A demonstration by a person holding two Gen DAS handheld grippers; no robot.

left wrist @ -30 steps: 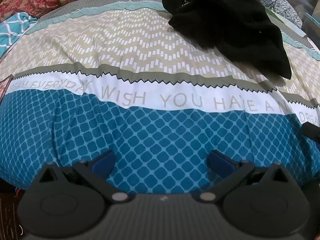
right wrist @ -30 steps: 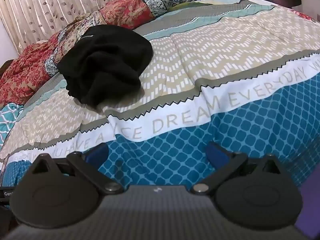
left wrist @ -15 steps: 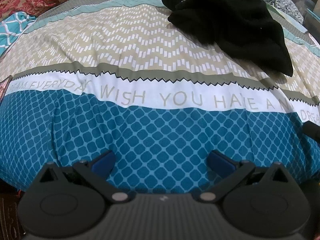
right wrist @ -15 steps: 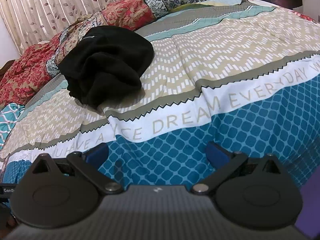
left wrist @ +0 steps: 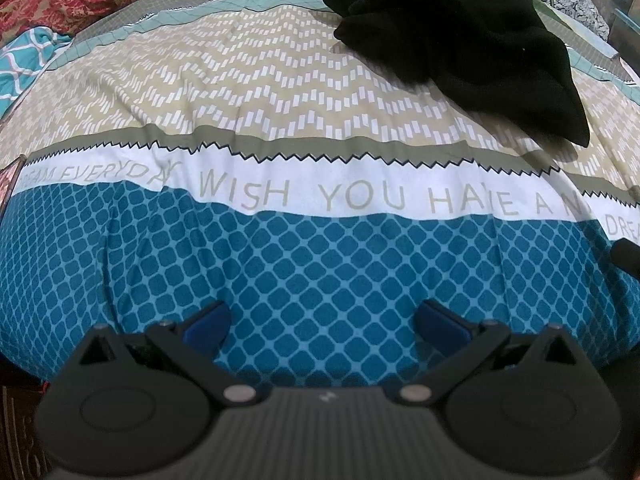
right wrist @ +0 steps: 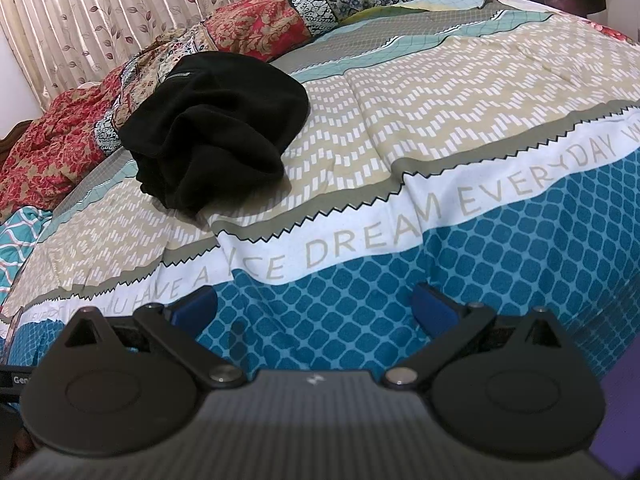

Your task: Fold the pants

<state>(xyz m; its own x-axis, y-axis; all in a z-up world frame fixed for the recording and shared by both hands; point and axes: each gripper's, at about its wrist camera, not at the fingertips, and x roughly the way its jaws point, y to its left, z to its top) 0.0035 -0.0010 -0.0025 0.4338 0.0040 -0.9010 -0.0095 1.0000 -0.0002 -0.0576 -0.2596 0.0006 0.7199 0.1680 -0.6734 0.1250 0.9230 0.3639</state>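
The black pants point(left wrist: 460, 36) lie crumpled in a heap on the beige zigzag band of the bed cover, at the upper right of the left wrist view. In the right wrist view the pants point(right wrist: 216, 128) sit at the upper left. My left gripper point(left wrist: 324, 322) is open and empty, low over the blue part of the cover, well short of the pants. My right gripper point(right wrist: 314, 308) is open and empty too, also over the blue part and apart from the pants.
The bed cover point(left wrist: 280, 120) has a white lettered band and a blue patterned front that drops over the bed edge. Red and blue patterned pillows point(right wrist: 256, 32) line the far side below a curtain point(right wrist: 100, 12). A teal cloth point(left wrist: 24, 56) lies at the left.
Both grippers have moved slightly forward toward the bed, so the pants sit a little closer in both views. Jaws stay open.
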